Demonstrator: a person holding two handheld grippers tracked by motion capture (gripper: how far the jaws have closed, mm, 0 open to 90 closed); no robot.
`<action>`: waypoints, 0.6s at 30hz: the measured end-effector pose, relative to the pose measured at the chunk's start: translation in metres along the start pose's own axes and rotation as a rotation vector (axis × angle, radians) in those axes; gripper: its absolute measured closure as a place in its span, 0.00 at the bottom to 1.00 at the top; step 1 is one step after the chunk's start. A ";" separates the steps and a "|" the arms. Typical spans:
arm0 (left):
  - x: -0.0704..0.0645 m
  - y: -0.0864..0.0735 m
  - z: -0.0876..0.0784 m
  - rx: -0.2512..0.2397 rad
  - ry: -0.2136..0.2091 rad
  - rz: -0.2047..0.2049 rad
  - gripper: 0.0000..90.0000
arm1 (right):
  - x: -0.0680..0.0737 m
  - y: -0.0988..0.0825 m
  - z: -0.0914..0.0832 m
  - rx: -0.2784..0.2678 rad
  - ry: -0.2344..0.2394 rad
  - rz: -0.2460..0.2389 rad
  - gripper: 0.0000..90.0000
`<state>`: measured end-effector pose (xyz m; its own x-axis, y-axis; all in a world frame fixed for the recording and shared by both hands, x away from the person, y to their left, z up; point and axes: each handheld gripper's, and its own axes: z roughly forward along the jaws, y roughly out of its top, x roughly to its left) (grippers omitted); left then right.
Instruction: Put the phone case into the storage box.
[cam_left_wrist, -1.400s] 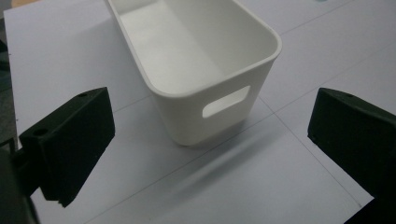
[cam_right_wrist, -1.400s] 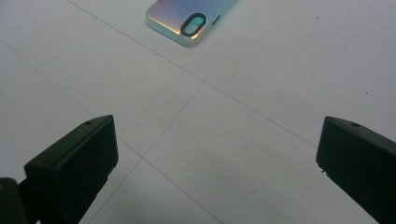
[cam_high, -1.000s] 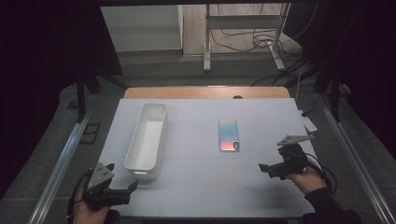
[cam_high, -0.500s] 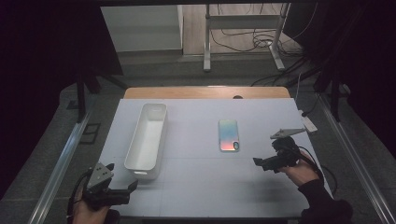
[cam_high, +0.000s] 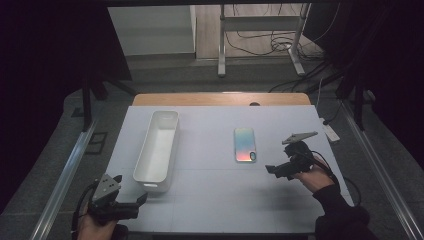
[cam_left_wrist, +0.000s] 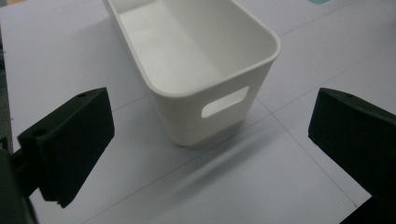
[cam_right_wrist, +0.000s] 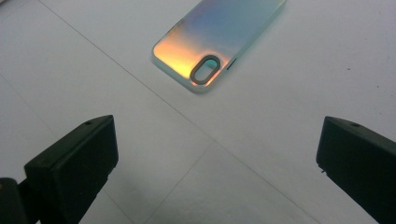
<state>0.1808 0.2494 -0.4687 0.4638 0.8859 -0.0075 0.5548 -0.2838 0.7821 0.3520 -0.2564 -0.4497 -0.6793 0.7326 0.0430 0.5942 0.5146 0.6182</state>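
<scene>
High view: right gripper (cam_high: 272, 169) near phone case (cam_high: 245, 144), jaws apart, nothing held.
Case lies flat on white table (cam_high: 220, 200), just ahead of those jaws. Left gripper (cam_high: 137, 199), jaws apart, faces white bin (cam_high: 157, 147).

The phone case (cam_right_wrist: 219, 44) has a glossy, iridescent face that shades from orange to pale blue, with a smooth translucent rim and a grey ring round its camera cut-out. The bin (cam_left_wrist: 196, 60) looks like smooth white plastic with a soft satin sheen. The counter (cam_high: 215, 200) carries a matt white sheet crossed by faint lines; bare wood shows along its far edge. Both grippers' fingers (cam_right_wrist: 70, 172) are matt black plastic.
</scene>
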 end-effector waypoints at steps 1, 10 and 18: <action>0.000 0.000 0.000 0.000 -0.002 -0.001 0.01 | 0.000 0.002 0.002 0.002 0.001 -0.001 0.00; 0.000 0.000 0.000 -0.002 -0.006 -0.004 0.01 | -0.002 0.014 0.015 0.023 0.004 -0.028 0.00; 0.001 0.000 0.000 -0.002 -0.008 -0.005 0.01 | -0.002 0.026 0.030 0.036 0.034 -0.046 0.00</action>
<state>0.1810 0.2501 -0.4688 0.4665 0.8844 -0.0159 0.5552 -0.2788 0.7836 0.3817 -0.2308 -0.4576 -0.7198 0.6929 0.0421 0.5770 0.5634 0.5913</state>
